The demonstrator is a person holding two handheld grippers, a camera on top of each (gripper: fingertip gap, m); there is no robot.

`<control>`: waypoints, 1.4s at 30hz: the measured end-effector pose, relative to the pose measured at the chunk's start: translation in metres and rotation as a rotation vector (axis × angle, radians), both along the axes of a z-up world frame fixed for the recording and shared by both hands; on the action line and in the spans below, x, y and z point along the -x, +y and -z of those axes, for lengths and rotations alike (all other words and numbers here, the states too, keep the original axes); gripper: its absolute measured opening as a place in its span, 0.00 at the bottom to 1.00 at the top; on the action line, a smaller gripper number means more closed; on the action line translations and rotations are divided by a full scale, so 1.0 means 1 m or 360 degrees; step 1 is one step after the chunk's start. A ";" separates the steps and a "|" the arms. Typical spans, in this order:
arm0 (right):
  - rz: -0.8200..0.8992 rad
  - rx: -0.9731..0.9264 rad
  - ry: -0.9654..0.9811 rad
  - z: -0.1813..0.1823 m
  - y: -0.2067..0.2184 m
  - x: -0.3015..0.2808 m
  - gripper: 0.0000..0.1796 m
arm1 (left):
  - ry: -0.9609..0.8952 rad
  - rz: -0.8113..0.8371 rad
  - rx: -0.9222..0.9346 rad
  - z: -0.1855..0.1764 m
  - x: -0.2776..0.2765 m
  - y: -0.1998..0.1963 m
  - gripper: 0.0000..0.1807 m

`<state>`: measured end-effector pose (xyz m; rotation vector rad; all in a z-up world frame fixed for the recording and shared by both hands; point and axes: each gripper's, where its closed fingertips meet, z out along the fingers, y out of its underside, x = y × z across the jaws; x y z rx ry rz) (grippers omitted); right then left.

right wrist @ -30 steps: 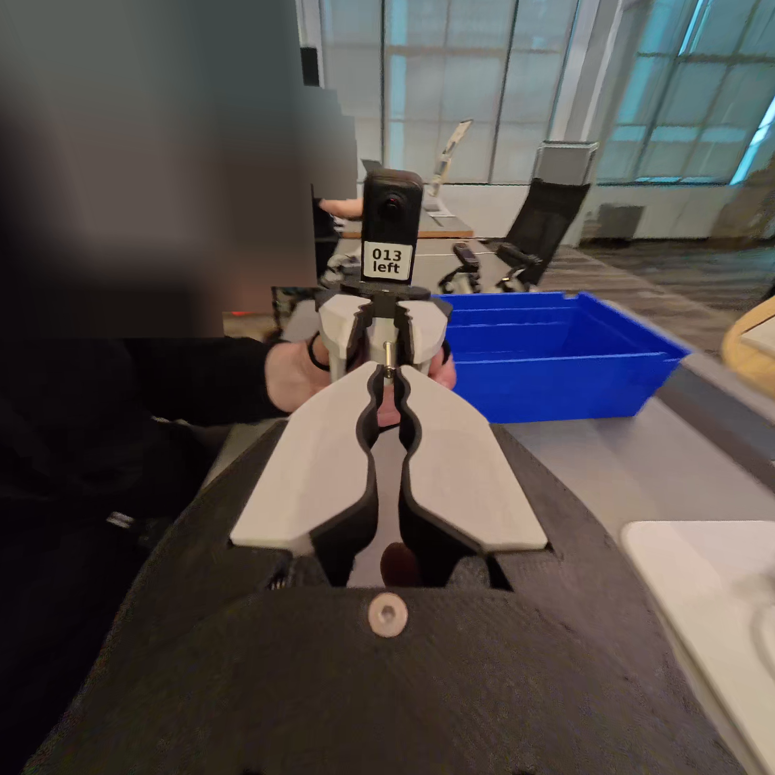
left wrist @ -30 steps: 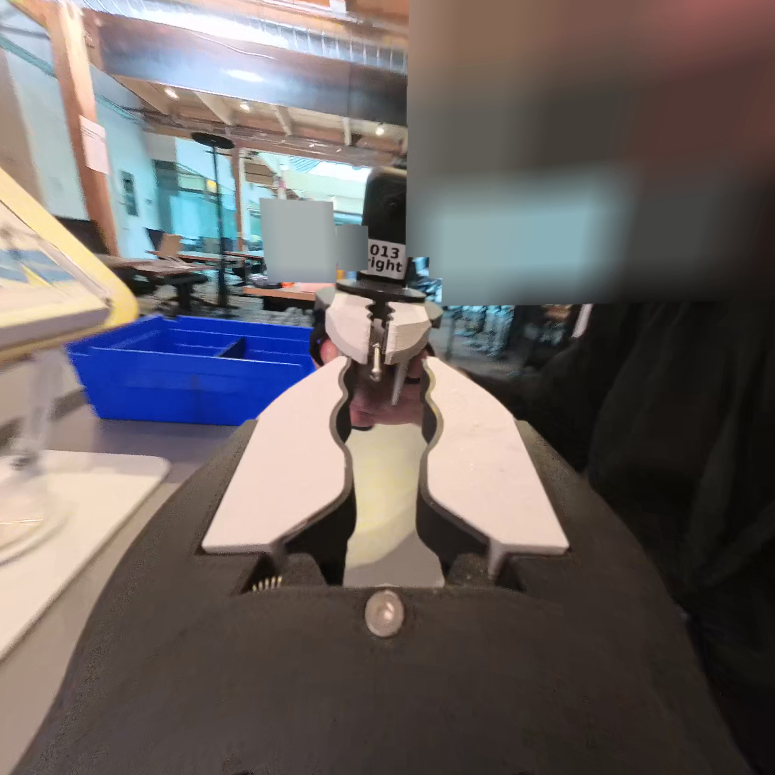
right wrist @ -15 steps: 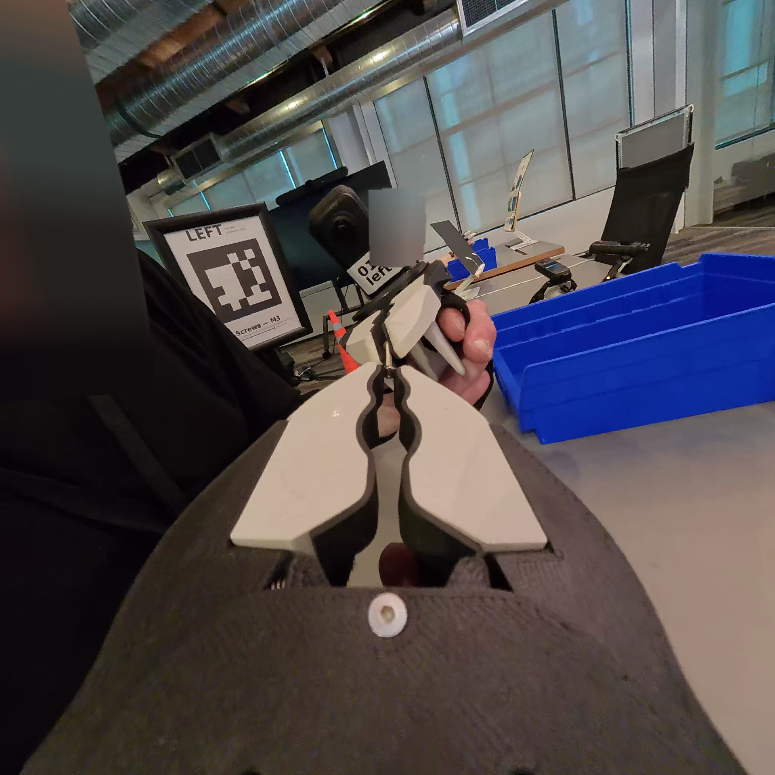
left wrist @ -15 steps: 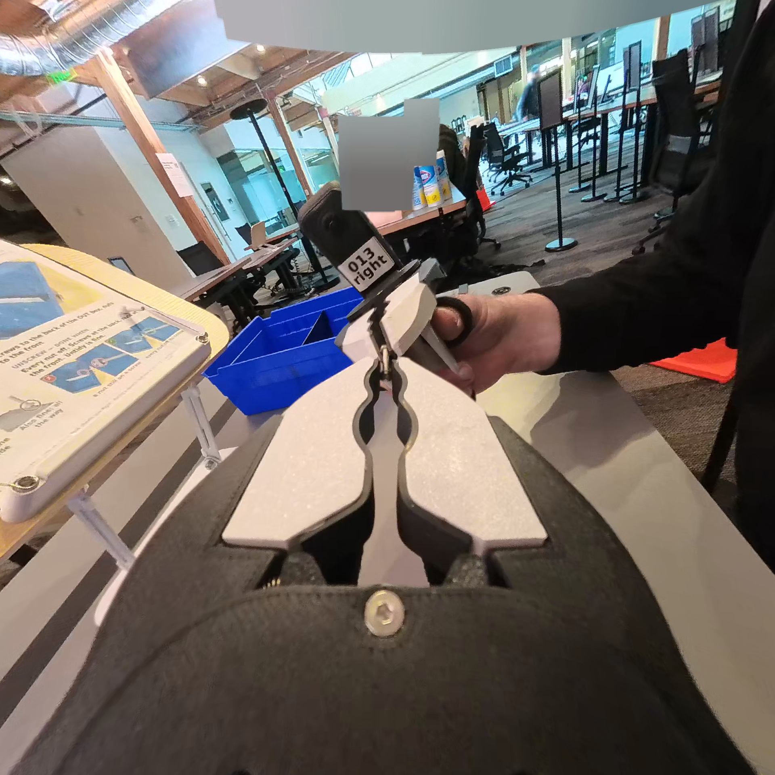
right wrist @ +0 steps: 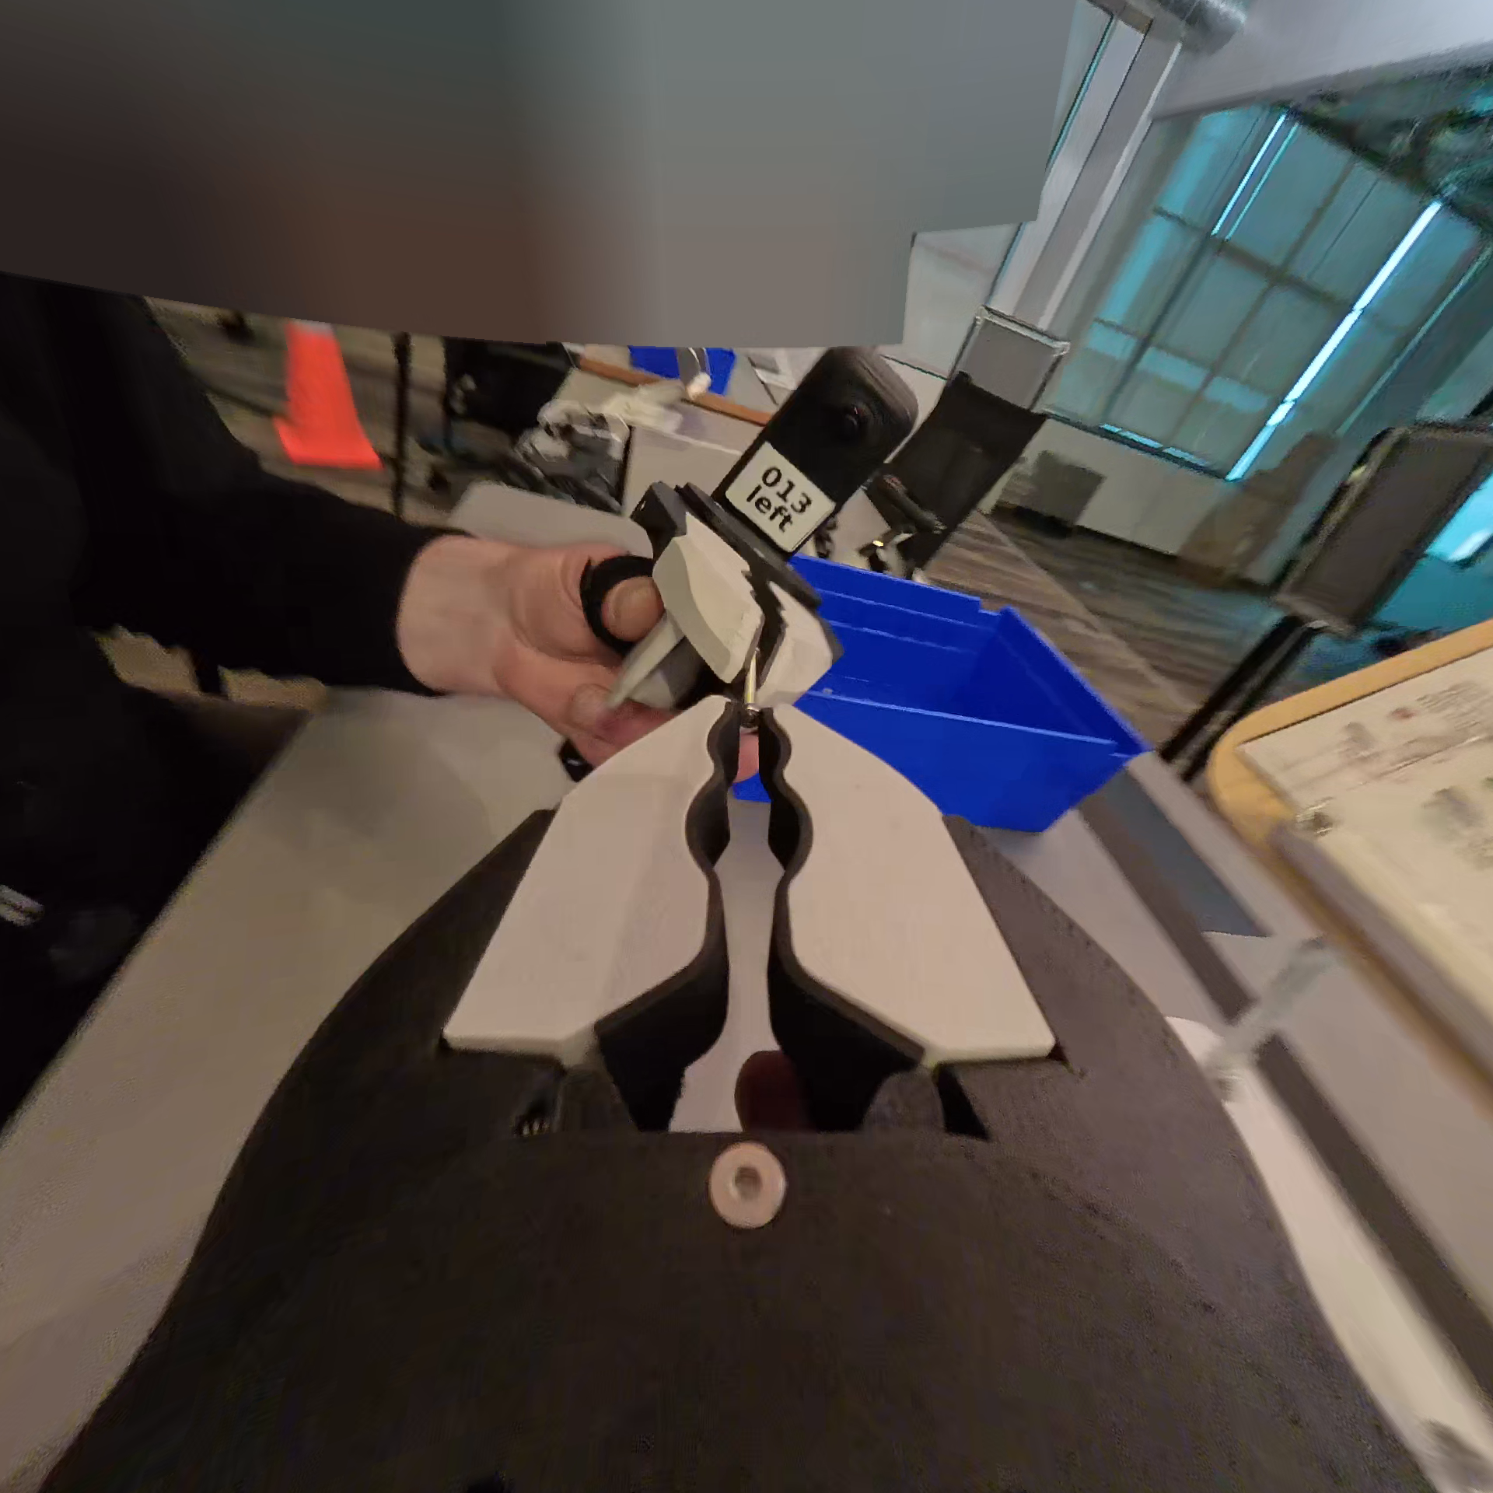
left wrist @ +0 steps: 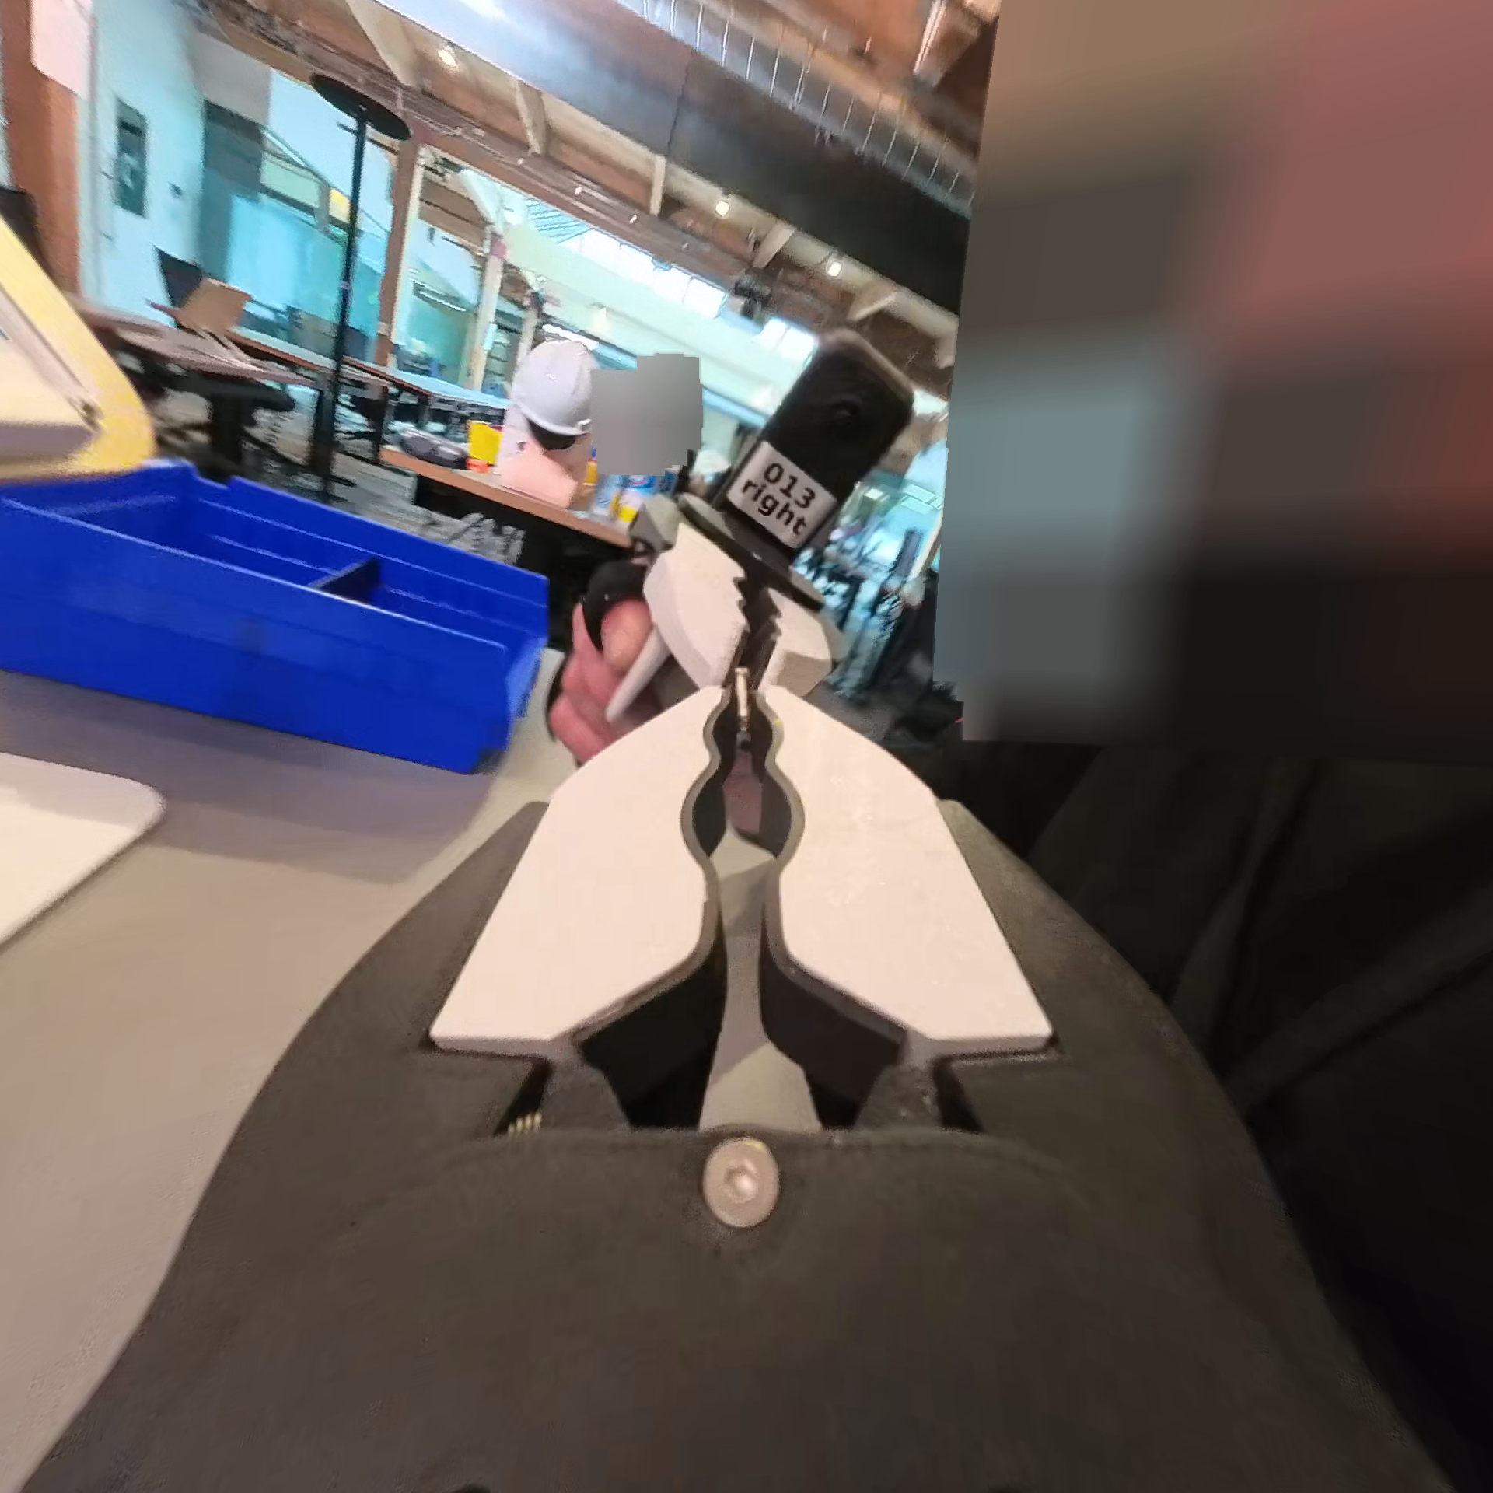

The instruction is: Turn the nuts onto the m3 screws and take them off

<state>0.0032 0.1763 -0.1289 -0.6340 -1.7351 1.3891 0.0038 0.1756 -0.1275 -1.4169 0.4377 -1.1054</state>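
Bright, even daylight fills both views, coming from tall windows [right wrist: 1260, 339] beyond and right of the jaws, with small ceiling spots above them in the left wrist view. Motion blur smears the blue bin [left wrist: 242, 614] left of the jaws. Wide-angle distortion bends the edges; shadows are soft.

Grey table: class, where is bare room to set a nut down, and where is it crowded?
Free: the table between blue bin, white mat and left gripper; also the strip beside the black sleeve. Crowded: where right gripper meets it on the screw, and near the board.
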 end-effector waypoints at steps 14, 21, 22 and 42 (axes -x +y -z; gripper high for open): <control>0.0205 -0.0581 0.0115 -0.001 0.006 0.001 0.03 | -0.0494 0.0206 0.0142 0.000 -0.001 0.002 0.02; -0.0070 0.0265 -0.0130 0.000 0.010 -0.002 0.03 | 0.0214 -0.0250 -0.0259 0.002 0.004 0.002 0.11; -0.0128 0.0381 -0.0165 0.000 0.009 -0.003 0.03 | 0.0316 -0.0309 -0.0304 0.002 0.005 0.003 0.11; -0.0516 0.1107 -0.0359 0.007 0.000 -0.008 0.02 | 0.1005 -0.0451 -0.0649 0.010 -0.007 0.001 0.02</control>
